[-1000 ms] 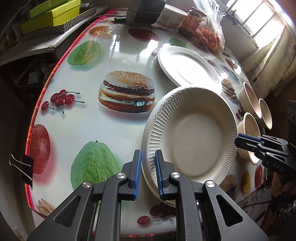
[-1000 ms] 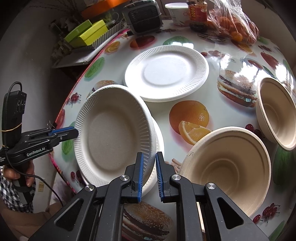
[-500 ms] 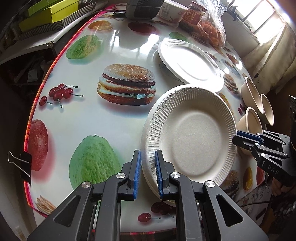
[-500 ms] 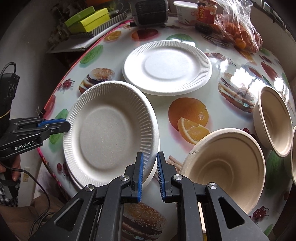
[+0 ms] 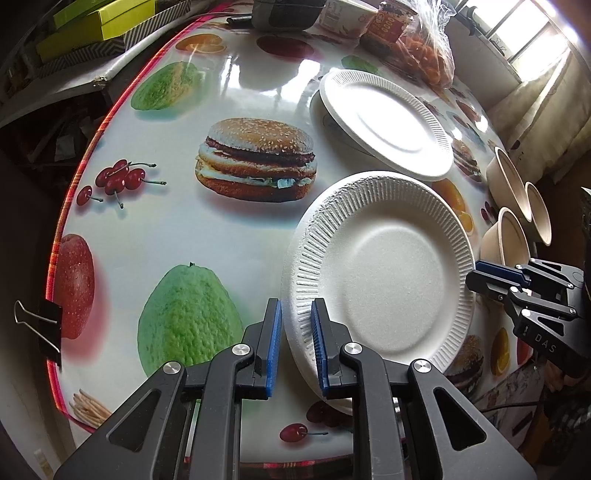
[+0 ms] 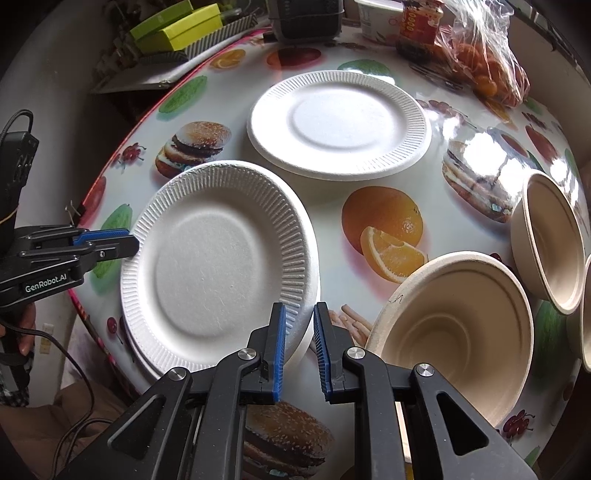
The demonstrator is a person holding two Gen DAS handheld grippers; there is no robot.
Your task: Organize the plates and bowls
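A glossy white tablecloth (image 6: 325, 206) printed with burgers, oranges, cherries and green fruit, edged in red plaid. Two white paper plates (image 6: 218, 266) (image 6: 338, 123) with ribbed rims. Beige bowls (image 6: 448, 332) (plain, unprinted). Black grippers (image 6: 298, 339) (image 5: 295, 345) with blue finger pads. Lime-green boxes (image 6: 173, 26) behind.

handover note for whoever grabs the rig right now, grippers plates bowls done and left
Left gripper: shut on the rim of the top plate.
Right gripper: shut on the opposite rim of that plate.
The top plate sits on a plate stack at the table's near edge; another plate lies alone further back.
Three bowls stand separate on the right.
Left: add the single plate, nest the bowls.
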